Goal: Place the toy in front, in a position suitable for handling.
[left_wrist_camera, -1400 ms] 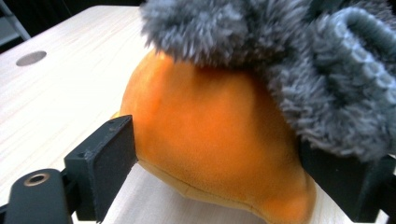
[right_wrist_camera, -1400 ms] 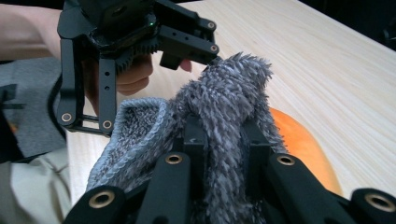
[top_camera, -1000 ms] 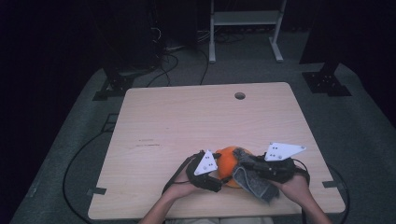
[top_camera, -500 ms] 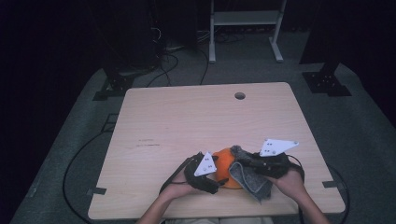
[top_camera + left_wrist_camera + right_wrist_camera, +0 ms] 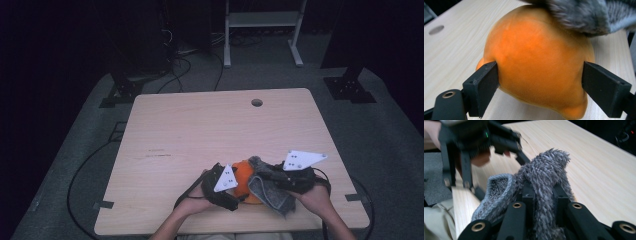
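Left hand [image 5: 192,202] on the near edge of the table [image 5: 200,135], carrying the left hand-held gripper [image 5: 235,182], aimed rightward at the orange plush toy [image 5: 243,176]. In the left gripper view: jaws spread wide on either side of the orange plush toy [image 5: 539,57], having just been opening further; left pad at the toy's flank, touching or nearly so; right pad standing clear with a gap of table showing between pad and toy. No squeeze on the plush visible. Toy resting on the table, near the front edge, right of centre, with a small rounded nub low on each side.

Grey fuzzy cloth [image 5: 267,187] draped over the toy's right and upper side, in contact with it; in the left gripper view the cloth [image 5: 584,15] overhangs the toy's top.

Right hand-held gripper [image 5: 282,181] just right of the toy, held in the right hand [image 5: 317,200], white three-cornered plate on top. In the right gripper view: jaws drawn close together, clamped on a bunched fold of the grey fuzzy cloth [image 5: 544,177], which rises between the pads and spills over the left side as a hemmed flap. Left hand-held gripper [image 5: 476,142] blurred beyond it.

Round hole [image 5: 257,102] in the table near the far edge, well apart from the work.
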{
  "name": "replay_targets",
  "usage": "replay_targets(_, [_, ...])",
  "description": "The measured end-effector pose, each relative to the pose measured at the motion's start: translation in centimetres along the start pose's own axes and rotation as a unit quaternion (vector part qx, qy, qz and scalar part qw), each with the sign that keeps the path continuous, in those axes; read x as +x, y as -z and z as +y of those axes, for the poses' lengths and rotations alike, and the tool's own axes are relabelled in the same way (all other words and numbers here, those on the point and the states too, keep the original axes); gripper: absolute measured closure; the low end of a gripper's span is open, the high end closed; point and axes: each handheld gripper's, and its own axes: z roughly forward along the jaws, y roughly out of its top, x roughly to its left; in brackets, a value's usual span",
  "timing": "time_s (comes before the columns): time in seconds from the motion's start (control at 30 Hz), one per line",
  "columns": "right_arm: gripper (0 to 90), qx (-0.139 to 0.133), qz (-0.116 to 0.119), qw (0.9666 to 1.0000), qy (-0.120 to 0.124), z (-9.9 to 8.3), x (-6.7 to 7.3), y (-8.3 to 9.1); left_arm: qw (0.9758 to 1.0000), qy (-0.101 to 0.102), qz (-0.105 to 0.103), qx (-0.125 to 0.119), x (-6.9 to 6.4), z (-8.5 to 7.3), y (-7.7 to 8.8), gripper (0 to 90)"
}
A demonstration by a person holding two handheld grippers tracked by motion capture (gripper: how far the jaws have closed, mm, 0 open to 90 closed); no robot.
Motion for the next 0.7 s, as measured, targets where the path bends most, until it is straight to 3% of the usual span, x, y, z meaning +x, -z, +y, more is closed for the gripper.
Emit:
replay_targets(0.07, [76.0, 0.012, 0.007, 0.9998, 0.014, 1.1, 0.1, -0.9, 0.9999, -0.012, 0.002, 0.006, -0.2, -0.1, 0.0, 14.8])
replay_targets(0.17, [75.9, 0.03, 0.015, 0.9994, 0.013, 1.3, -0.2, -2.1, 1.0, 0.002, -0.004, -0.005, 0.2, -0.3, 0.3, 14.5])
replay_targets(0.27, [75.9, 0.022, 0.027, 0.9994, -0.003, 0.7, -0.3, -2.7, 0.9976, 0.048, -0.014, -0.047, 0.9, -0.3, 0.9, 12.2])
replay_targets(0.3, [75.9, 0.017, 0.034, 0.9993, -0.004, 0.6, -0.1, -2.8, 0.997, 0.054, -0.011, -0.054, 1.0, -0.3, 0.9, 11.6])
replay_targets(0.4, [75.9, 0.013, 0.034, 0.9993, -0.002, 0.3, 0.2, -3.0, 0.9987, 0.046, -0.009, -0.022, 0.9, -0.4, 0.3, 11.8])
replay_targets(0.5, [75.9, 0.016, 0.032, 0.9994, -0.004, 0.0, -0.1, -2.6, 0.9985, 0.049, -0.014, -0.022, 0.9, -0.8, 0.0, 12.4])
replay_targets(0.6, [75.9, 0.009, 0.02, 0.9995, -0.024, -0.9, -1.0, -1.7, 0.9985, 0.049, -0.014, -0.019, 0.9, -1.0, 0.0, 12.7])
replay_targets(0.7, [75.9, 0.007, 0.009, 0.9981, -0.06, -2.6, -2.4, -0.7, 0.9987, 0.044, -0.015, -0.019, 0.9, -1.2, 0.0, 12.7])
